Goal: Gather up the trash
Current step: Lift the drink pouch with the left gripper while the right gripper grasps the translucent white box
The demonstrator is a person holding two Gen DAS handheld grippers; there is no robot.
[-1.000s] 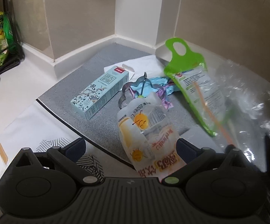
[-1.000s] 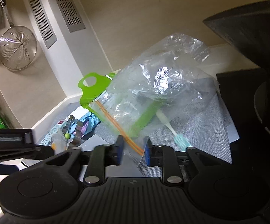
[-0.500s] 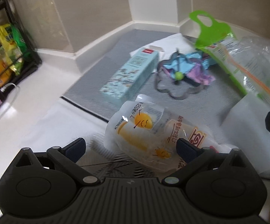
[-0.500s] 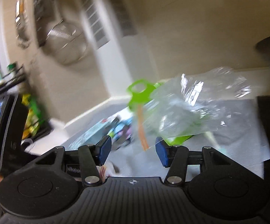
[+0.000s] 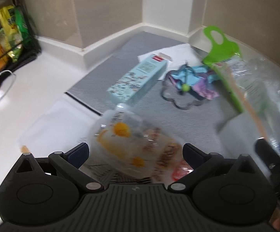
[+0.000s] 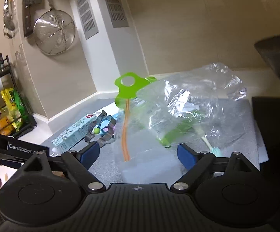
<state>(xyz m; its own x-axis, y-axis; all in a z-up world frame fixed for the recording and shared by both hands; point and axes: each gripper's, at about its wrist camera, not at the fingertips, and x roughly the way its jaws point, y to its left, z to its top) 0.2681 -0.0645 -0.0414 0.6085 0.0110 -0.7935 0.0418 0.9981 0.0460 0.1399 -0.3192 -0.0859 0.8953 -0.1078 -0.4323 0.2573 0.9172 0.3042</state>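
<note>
Left tool [image 5: 135, 153]: jaws wide, nothing clamped. The printed drink pouch [image 5: 134, 150] sits low centre of the left view, between the pads but apparently touching neither; it's blurred, so I can't confirm it lies flat on the tabletop [image 5: 23, 96]. Risk: closing on it now catches only a slippery corner of film, and the pouch squirts out or folds.

Right tool [image 6: 138, 154]: jaws opening, wide apart. The clear zip bag [image 6: 188, 112] with the orange seal strip [image 6: 126, 133] hangs in the middle of the right view, its lower edge between the pads, with no pad pressing on it. Risk: with nothing gripping it, the bag mouth likely sags or collapses, so trash pushed toward it misses.

Mid frame of the left view: pale blue carton [image 5: 138, 81], flower-shaped metal cutter [image 5: 180, 96] over a crumpled blue-purple wrapper [image 5: 196, 79], all on the grey mat [image 5: 140, 44]. Cutter likely isn't trash; grabbing the wrapper could drag it along.

Green-header packet [image 6: 130, 87] seems already inside the bag. A toothbrush [image 6: 211, 147] lies under the bag, lower right of the right view, easy to overlook.
</note>
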